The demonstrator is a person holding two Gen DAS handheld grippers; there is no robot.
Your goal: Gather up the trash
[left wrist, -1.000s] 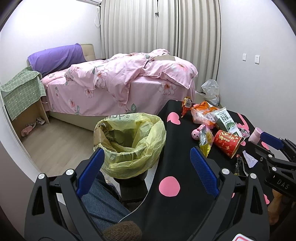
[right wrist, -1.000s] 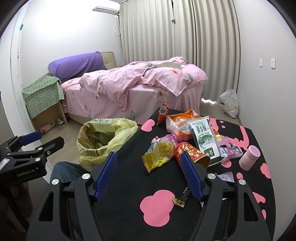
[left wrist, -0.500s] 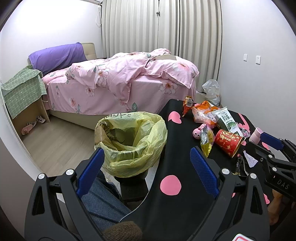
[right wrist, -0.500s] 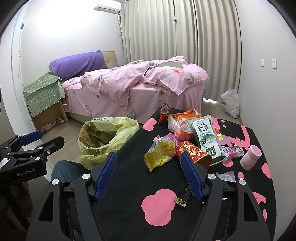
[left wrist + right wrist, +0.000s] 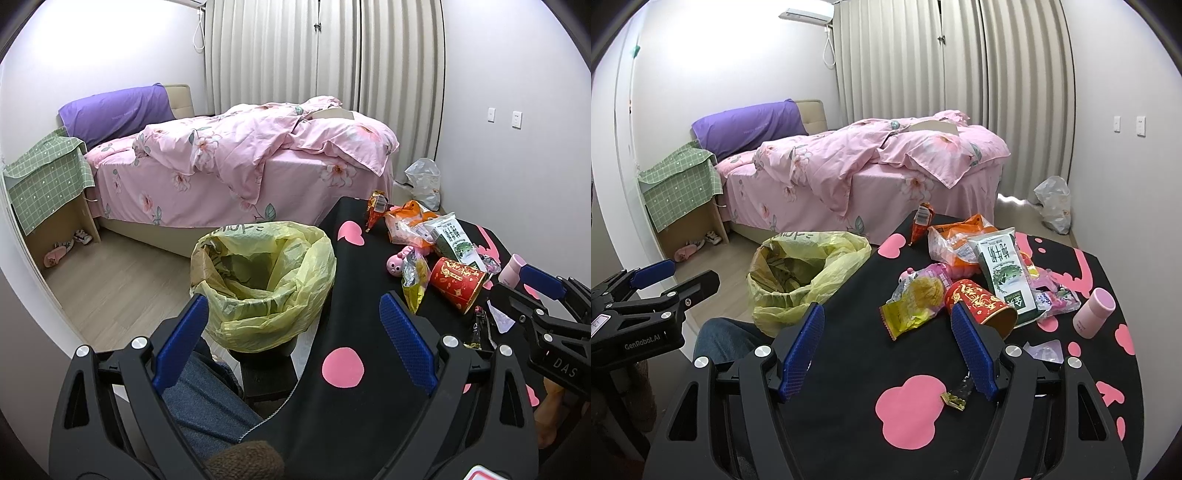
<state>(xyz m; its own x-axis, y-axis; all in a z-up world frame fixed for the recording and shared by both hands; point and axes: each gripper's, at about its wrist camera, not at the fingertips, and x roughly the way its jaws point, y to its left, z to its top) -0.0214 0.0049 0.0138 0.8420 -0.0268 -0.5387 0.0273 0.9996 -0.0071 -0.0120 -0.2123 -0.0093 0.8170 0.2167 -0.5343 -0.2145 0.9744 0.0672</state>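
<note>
Both wrist views bedward, table (image 5: 354, 413) shared

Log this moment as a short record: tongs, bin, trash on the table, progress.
left tongs: open, holding nothing, above the table's near edge beside the bin
right tongs: open, holding nothing, over the black table short of the pile
bin: yellow bag open, standing off the table's left side
trash: yellow snack wrapper, red paper cup on its side, green-and-white carton, orange bag, small foil scrap
other: pink bottle lying at the right
progress: nothing grasped yet
</note>
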